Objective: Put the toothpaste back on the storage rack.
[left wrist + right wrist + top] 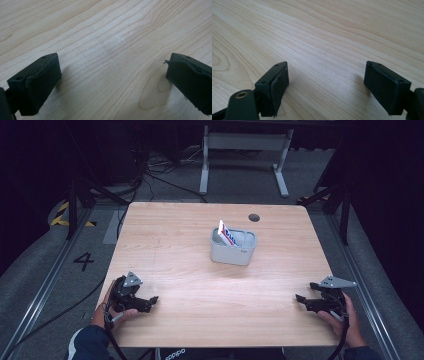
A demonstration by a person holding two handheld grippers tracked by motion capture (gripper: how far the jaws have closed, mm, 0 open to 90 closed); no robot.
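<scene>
A small grey bin (233, 248) stands a little past the middle of the wooden table (175, 250). A white card or packet with red and blue print (226, 234) leans upright inside it. My left gripper (150, 302) rests near the front left corner, held by a hand, its jaws open and pointing right. My right gripper (300, 299) rests near the front right edge, open, pointing left. In the left gripper view the gripper (112, 75) has bare wood between its pads (40, 85). In the right gripper view the gripper (325, 85) also spans bare wood.
A dark round cable hole (254, 217) sits in the table near the far edge. Beyond the table stands a white desk frame (245, 155) with cables on the floor. Black stands flank both sides, and a "4" marking (83, 261) is on the floor at left.
</scene>
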